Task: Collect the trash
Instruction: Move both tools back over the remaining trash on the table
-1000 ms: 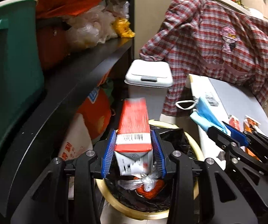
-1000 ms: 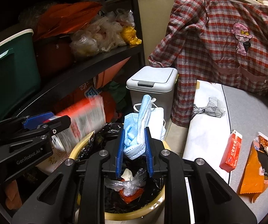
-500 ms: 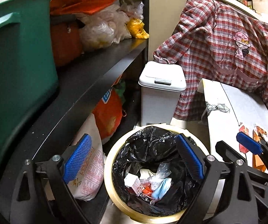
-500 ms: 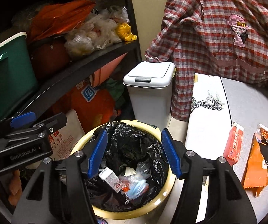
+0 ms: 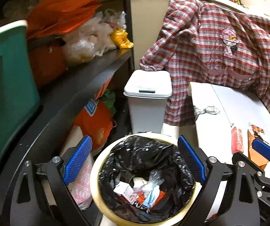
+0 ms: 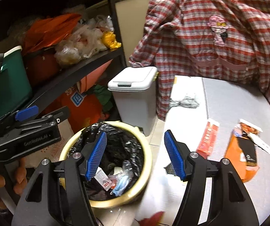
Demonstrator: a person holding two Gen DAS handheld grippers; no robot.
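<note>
Both grippers emptied within the last second. Left gripper [image 5: 135, 166]: jaws have just been opening and are spread wide, nothing between them; the red-and-white carton it gripped a second ago is now down in the trash bin [image 5: 97, 184]. Right gripper [image 6: 135, 156]: jaws have just been opening, roughly two-thirds spread, nothing held; the blue face mask [image 5: 151, 197] it carried now lies in the bin beside the carton [image 5: 124, 189]. So this drop-off is judged done.

Counts, near to far:
- Grippers: two, both unloaded.
- Open bins: one, black-lined, directly below the left jaws; a carton, a mask and some clear plastic are seen inside.
- Trash left on the grey table [image 6: 229, 101]: one red pack [image 6: 207, 138] and one orange wrapper [image 6: 242, 150], side by side, near the right gripper.
- Lidded white bins [image 6: 135, 94]: one, shut, behind the open bin.
- Plaid shirts [image 6: 210, 37]: one, hung at the back.

Two pickups are judged outstanding.
</note>
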